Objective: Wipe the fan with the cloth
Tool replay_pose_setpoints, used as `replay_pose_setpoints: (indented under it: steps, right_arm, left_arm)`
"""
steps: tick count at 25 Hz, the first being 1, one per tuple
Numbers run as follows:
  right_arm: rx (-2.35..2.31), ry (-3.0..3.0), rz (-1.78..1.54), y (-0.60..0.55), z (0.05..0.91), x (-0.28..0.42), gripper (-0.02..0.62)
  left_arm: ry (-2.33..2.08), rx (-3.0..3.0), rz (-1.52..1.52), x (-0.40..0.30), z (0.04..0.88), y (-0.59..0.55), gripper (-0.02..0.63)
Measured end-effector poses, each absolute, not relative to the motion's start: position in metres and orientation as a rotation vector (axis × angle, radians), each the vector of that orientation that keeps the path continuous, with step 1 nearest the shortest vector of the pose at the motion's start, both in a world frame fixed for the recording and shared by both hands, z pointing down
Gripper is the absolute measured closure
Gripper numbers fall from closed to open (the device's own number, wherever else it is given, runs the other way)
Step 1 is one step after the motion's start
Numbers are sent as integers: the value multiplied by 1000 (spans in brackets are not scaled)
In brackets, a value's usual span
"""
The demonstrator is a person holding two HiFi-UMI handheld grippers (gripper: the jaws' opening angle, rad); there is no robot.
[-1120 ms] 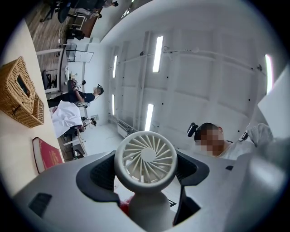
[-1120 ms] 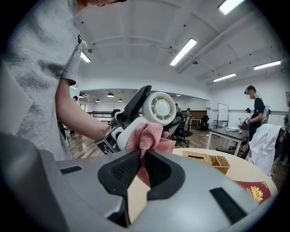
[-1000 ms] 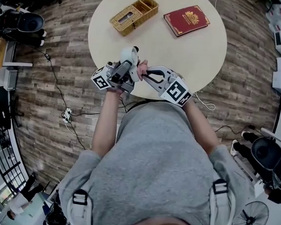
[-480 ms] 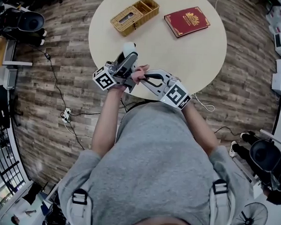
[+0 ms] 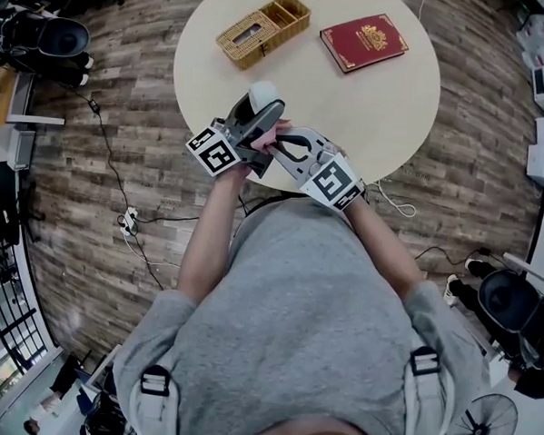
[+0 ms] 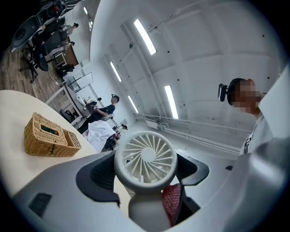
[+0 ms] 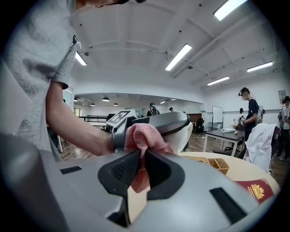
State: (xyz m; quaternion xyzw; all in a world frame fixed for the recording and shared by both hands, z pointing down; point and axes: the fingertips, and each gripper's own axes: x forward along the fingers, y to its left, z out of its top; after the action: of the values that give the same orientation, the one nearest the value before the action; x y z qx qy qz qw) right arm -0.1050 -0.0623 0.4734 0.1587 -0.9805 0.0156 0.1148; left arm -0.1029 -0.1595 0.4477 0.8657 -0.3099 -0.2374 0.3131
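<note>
Fingers (image 6: 97,174) of the left gripper (image 6: 147,174) are clamped on the one fan (image 6: 145,156), gripping it at either side just under its head. It is smooth white plastic: a round head with a grille of radial vanes, set on a rounded stem. Dark ribbed pads on the right gripper (image 7: 142,168) are pressed together on the one cloth (image 7: 144,138), a pink waffle-knit rag bunched above them and hanging below. The cloth lies against the fan's stem, just beneath the head.

From the head view, the fan is held in the air over the near edge of the round, pale desk (image 5: 388,91). Since half a second ago its head has shifted slightly to the right, and the two marker cubes (image 5: 214,152) have drawn closer together.

Farther back on the desk, well apart from the grippers, stand one rectangular wicker basket (image 5: 262,30) with two compartments and one dark red book (image 5: 364,41) with a gold emblem. Wood-plank floor (image 5: 124,95) surrounds the desk.
</note>
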Motion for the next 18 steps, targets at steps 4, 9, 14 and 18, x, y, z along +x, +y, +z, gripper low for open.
replay_pose_setpoints:
  steps: [4,9,14,18]
  right_arm:
    - [467,-2878,178,-64,472,-105,557]
    - [491,-2895,182,-68,467,-105,557]
    - [584,-2846,57,-80,466,-92,557]
    - [689,-2779,-131,-90,465,-83,557]
  left_arm:
    - [-830,2328,-564,-97,445,-158,224]
    - [-844,2366,-561,-96,437,-159,224]
    - [-879,2347,-606,-107,433,-162,224]
    - [-886,2319,-642,-113,433,-163,224]
